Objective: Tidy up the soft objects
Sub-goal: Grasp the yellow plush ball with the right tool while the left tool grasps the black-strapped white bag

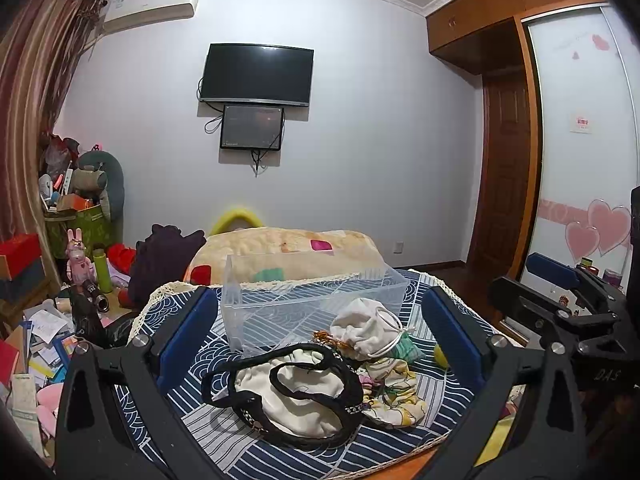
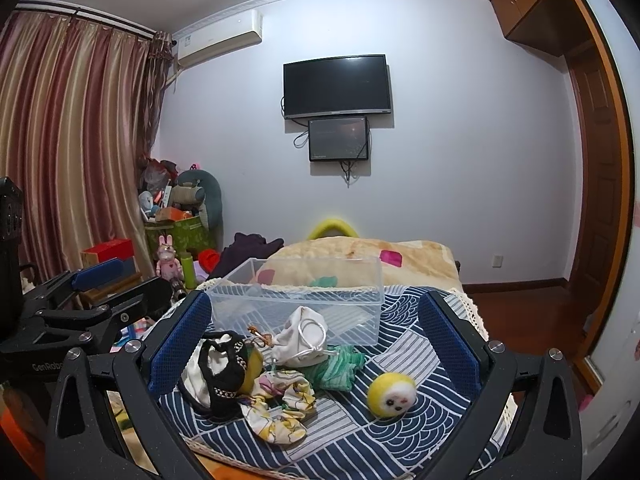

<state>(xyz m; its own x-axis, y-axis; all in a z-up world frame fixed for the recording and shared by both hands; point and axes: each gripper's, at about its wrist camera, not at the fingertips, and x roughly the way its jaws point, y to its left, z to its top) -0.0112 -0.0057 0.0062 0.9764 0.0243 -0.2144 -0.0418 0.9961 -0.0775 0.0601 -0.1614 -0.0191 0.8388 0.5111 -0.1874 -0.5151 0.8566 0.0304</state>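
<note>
Left gripper (image 1: 320,344) jaws wide, empty, framing cream pouch (image 1: 298,394), likely first pick. Right gripper (image 2: 316,344) equally spread, empty, hovering over pile. Drawstring bag (image 2: 302,338), green cloth (image 2: 340,368), floral cloth (image 2: 282,410), yellow ball (image 2: 392,394) loose on cloth (image 2: 360,440). Clear bin (image 2: 298,300) just behind, empty, probable destination.

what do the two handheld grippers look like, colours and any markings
Both are matte black plastic frames with triangular cut-outs and silver round screw heads, each carrying two blue textured finger pads. Left gripper, with a pad; right gripper, with a pad. The left gripper's body, seen from the right wrist, bears pale "GenRobo" lettering. No cables or sleeves show.
</note>
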